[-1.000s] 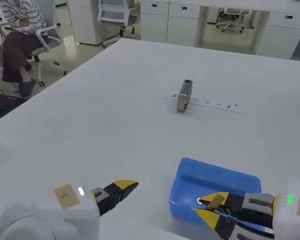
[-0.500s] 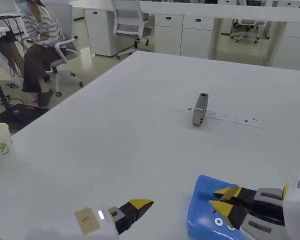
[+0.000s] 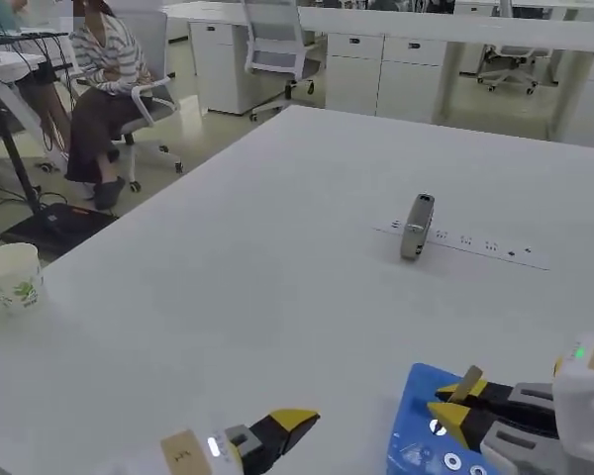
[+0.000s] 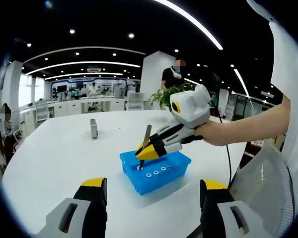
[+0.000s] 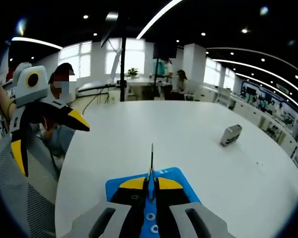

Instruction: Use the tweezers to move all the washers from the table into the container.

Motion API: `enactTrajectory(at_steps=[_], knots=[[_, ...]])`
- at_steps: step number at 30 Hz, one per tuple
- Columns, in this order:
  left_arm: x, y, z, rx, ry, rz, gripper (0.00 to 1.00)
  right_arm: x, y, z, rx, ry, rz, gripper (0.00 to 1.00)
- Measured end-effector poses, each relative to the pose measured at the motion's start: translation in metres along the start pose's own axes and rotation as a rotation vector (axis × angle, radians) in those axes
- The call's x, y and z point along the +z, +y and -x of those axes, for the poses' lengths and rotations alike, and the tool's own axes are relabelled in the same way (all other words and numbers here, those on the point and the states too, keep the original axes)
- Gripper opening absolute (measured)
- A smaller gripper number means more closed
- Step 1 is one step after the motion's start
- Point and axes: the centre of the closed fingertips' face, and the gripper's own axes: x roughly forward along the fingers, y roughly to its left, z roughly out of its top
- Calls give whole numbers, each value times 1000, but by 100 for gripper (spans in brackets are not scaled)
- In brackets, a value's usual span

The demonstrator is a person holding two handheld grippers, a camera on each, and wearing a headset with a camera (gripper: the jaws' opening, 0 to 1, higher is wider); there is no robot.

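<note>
My right gripper (image 5: 151, 184) is shut on a thin pair of tweezers (image 5: 151, 157). It hovers over the left part of the blue container (image 3: 408, 457), and the tweezers (image 4: 146, 135) point down into it. Several silver washers (image 4: 155, 173) lie in a row on the container's (image 4: 175, 163) floor, and one washer (image 3: 438, 427) sits just below the right gripper (image 3: 453, 404). My left gripper (image 4: 154, 183) stands open with nothing between its jaws, low over the table, left of the container. In the head view the left gripper (image 3: 295, 426) is at the bottom edge.
A small grey device (image 3: 416, 226) stands on the white table (image 3: 228, 287) beyond the container. A paper cup (image 3: 10, 277) sits at the table's left edge. A person sits on an office chair (image 3: 144, 94) off the table's far left. Desks and chairs fill the background.
The whole picture has shifted down and right as the head camera turned. The right gripper with the tweezers stays over the container, and the left gripper stays beside it.
</note>
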Motion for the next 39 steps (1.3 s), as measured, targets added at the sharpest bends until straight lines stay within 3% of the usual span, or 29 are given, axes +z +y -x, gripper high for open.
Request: enactTrajectory(at_steps=[8, 24, 34, 39], knots=[[-1, 0, 0, -1, 6, 1, 77, -11, -1, -11, 20, 35, -13, 3], [-3, 0, -1, -3, 16, 10, 77, -18, 3, -16, 37, 54, -23, 3], [-4, -1, -1, -10, 19, 12, 76, -18, 3, -15, 40, 47, -37, 3], [-5, 1, -1, -4, 24, 12, 75, -18, 3, -14, 41, 36, -78, 3]])
